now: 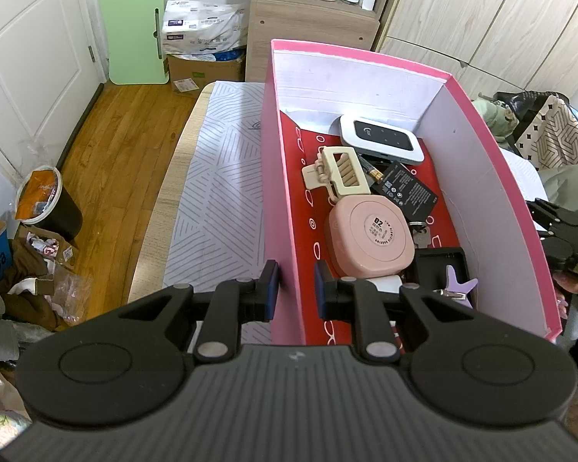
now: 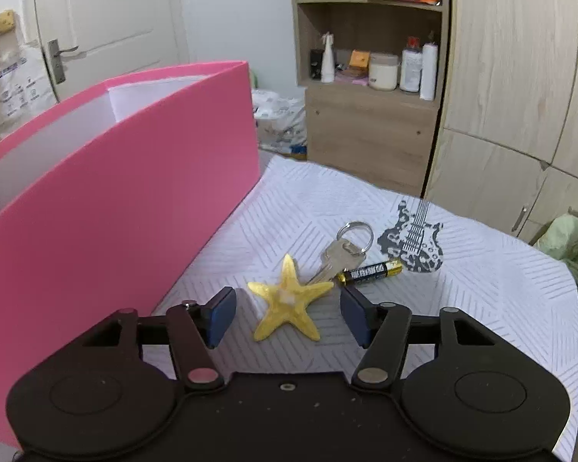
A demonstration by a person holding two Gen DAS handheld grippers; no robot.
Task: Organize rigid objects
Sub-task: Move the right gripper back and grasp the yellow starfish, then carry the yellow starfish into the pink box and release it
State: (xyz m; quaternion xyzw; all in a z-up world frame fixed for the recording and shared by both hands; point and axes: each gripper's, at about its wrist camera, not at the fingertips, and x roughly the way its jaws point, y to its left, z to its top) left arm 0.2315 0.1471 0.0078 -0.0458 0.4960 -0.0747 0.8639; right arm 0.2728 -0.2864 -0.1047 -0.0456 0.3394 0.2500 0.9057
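Down between the spread pads of the right gripper [image 2: 288,317] lies a yellow starfish [image 2: 287,302] on the patterned white cloth [image 2: 481,288]; neither pad touches it, so the jaws stand released around it. Just beyond the starfish's far arms rest a key on a ring [image 2: 343,252] and a black-and-gold battery [image 2: 370,272], touching or nearly so. Off the left pad rises the outer wall of the pink box [image 2: 115,200].

The left gripper [image 1: 296,288] is clenched on the near left wall of that pink box [image 1: 279,200], one pad outside and one inside. Ahead of the inner pad, on the box's red floor, sits a pink rounded case [image 1: 368,236], then a cream hair claw [image 1: 337,171], a flat black battery pack [image 1: 406,188] and a white pocket router [image 1: 383,138] toward the far wall. A purple starfish [image 1: 458,285] lies to the right of the inner pad.
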